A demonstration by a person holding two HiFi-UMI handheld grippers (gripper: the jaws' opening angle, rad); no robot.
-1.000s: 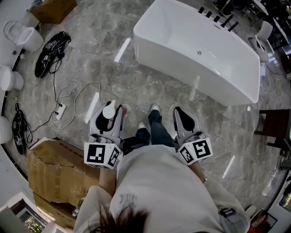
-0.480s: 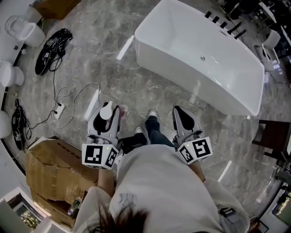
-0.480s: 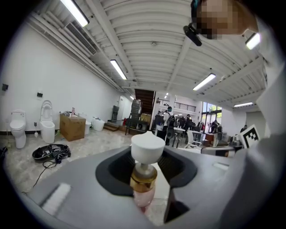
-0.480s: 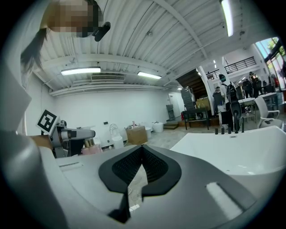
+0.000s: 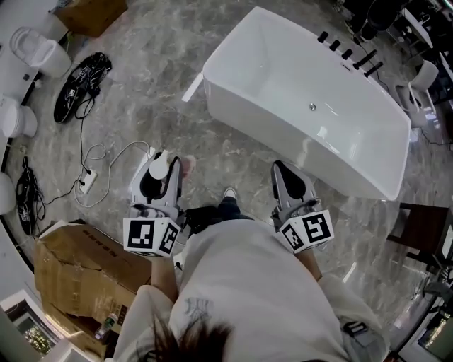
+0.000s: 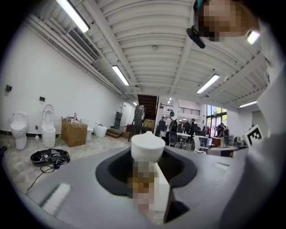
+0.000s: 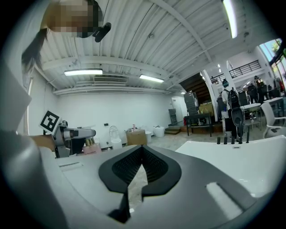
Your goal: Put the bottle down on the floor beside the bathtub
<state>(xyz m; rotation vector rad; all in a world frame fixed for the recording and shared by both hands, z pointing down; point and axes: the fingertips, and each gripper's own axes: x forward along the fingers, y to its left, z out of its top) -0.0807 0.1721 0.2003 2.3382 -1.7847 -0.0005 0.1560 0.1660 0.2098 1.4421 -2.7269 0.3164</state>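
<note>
Left gripper (image 5: pixel 161 170) and bottle (image 6: pixel 147 147): your left gripper's jaws are clamped on the one bottle in the scene, gripping its body from both sides with the cap standing up between them. The bottle has a rounded white cap and a pale body; seen from the right gripper view, it shows a gold collar under the cap and a pinkish lower part. You hold it up off the floor (image 5: pixel 233 152), in front of your left side, with the near end of the bathtub (image 5: pixel 283 78) ahead of it and to the right. Right gripper (image 7: pixel 142 148): its two jaws are pressed together at the tips, with nothing between them, and it is level with the left gripper on your right side. The single white bathtub stands slantwise on the grey marbled floor, with a row of black fittings along its far rim. Count of other items in the head view: one cardboard box (image 5: pixel 71 261) beside your left side and a second cardboard box (image 5: pixel 93 13) at the top edge; two black bundles (image 5: pixel 81 74) (image 5: pixel 28 194) near the left edge; one white cable (image 5: pixel 117 152) running across the floor to one power strip (image 5: pixel 88 182). The left gripper view shows two toilets (image 6: pixel 18 129) (image 6: pixel 48 129) standing side by side against the far wall.
</note>
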